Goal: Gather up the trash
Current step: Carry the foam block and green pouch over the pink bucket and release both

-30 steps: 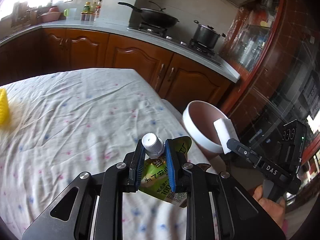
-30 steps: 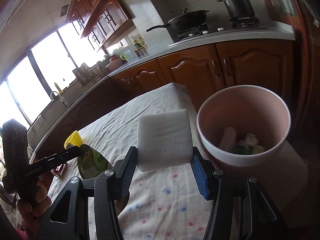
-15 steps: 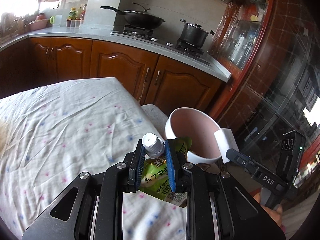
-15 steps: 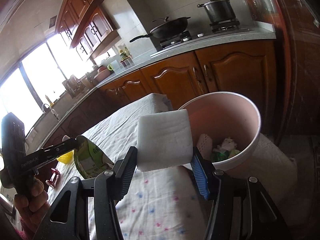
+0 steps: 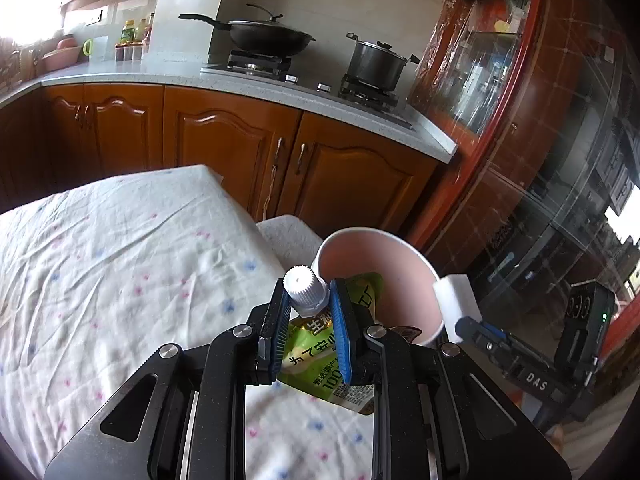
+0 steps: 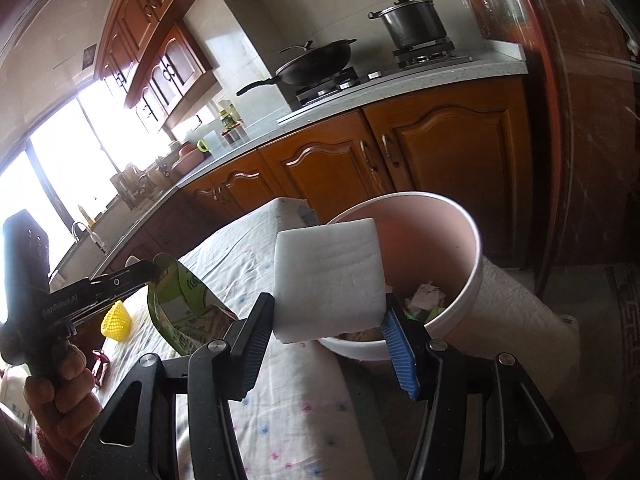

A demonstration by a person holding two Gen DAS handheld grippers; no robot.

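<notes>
Fingers (image 5: 280, 326) of the left gripper (image 5: 306, 332) stand narrow, pinched on the neck of a green drink pouch (image 5: 320, 356) just under its white cap (image 5: 302, 286). Left wrist view: pouch hangs over the edge of a table under a white cloth with pink and blue dots (image 5: 120, 264). Just past the cap, a pink bucket (image 5: 404, 280) stands off the table end, beside a white-draped lower surface. Behind: brown cabinets (image 5: 240, 148), grey counter, stove with black wok (image 5: 268, 36) and steel pot (image 5: 376, 64); glass-front cabinet at right. Right gripper (image 5: 516, 356) shows side-on at right, white foam block (image 5: 456, 300) in it, near the bucket rim. Pouch's lower end cut off by the gripper frame; bucket contents hidden.

Right wrist view: right gripper (image 6: 328, 336) at a middling width, pads pressed on both sides of the foam block (image 6: 328, 276), which sits in front of the bucket (image 6: 460, 240). Scraps of paper and green litter lie in the bucket, partly hidden by the block. At left, a hand (image 6: 60, 392) holds the left gripper (image 6: 140, 272) with the pouch (image 6: 180, 312) above the cloth (image 6: 280, 412). Yellow netted thing (image 6: 116, 320) and small red thing (image 6: 100, 364) on the cloth, both too small to identify. Windows blown out white.
</notes>
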